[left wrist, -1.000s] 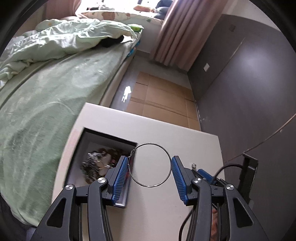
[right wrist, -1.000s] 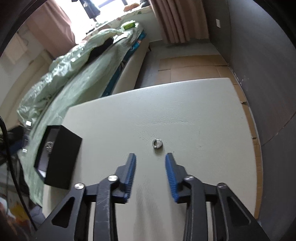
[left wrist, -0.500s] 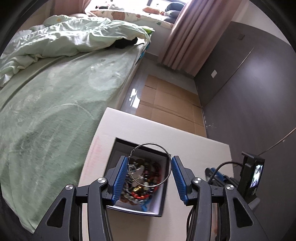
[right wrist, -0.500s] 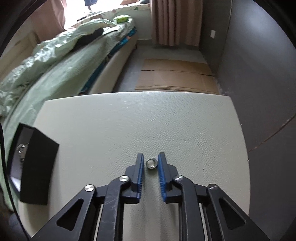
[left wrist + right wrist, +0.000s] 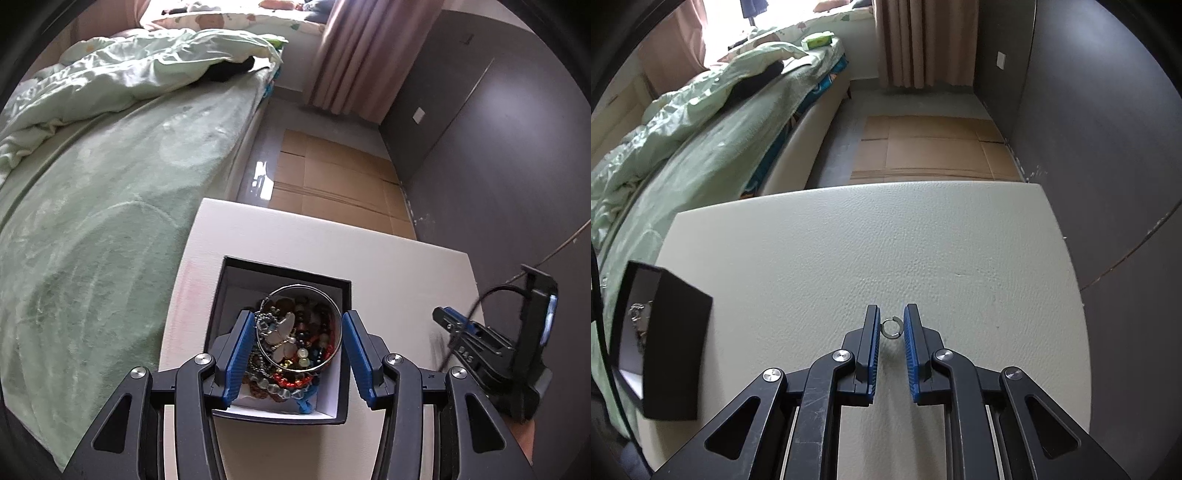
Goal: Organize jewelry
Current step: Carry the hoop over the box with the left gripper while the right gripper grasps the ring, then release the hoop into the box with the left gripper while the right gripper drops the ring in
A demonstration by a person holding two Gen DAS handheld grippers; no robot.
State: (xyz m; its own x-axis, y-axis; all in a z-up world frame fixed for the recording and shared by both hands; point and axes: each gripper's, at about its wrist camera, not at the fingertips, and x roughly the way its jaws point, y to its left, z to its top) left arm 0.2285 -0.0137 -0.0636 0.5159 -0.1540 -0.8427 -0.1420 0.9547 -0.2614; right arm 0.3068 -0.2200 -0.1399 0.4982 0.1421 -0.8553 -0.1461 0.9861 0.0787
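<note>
My left gripper (image 5: 298,326) holds a thin silver hoop bangle (image 5: 332,314) between its blue pads, over the open black jewelry box (image 5: 280,267) full of beads and chains (image 5: 291,354). The hoop spans the whole gap between the pads. My right gripper (image 5: 891,326) is low on the table, its pads close on both sides of a small silver ring (image 5: 891,328) that lies on the white table (image 5: 886,240); a thin gap shows on each side. The box also shows at the left of the right wrist view (image 5: 661,332).
A bed with a green cover (image 5: 92,184) runs along the table's left side. A dark wall (image 5: 1108,129) stands at the right. Flattened cardboard (image 5: 931,147) lies on the floor beyond the table. The right gripper and its phone mount (image 5: 517,350) show at the right.
My left gripper has carried the hoop bangle from beside the box to over its middle. My right gripper has come down and narrowed around the small ring.
</note>
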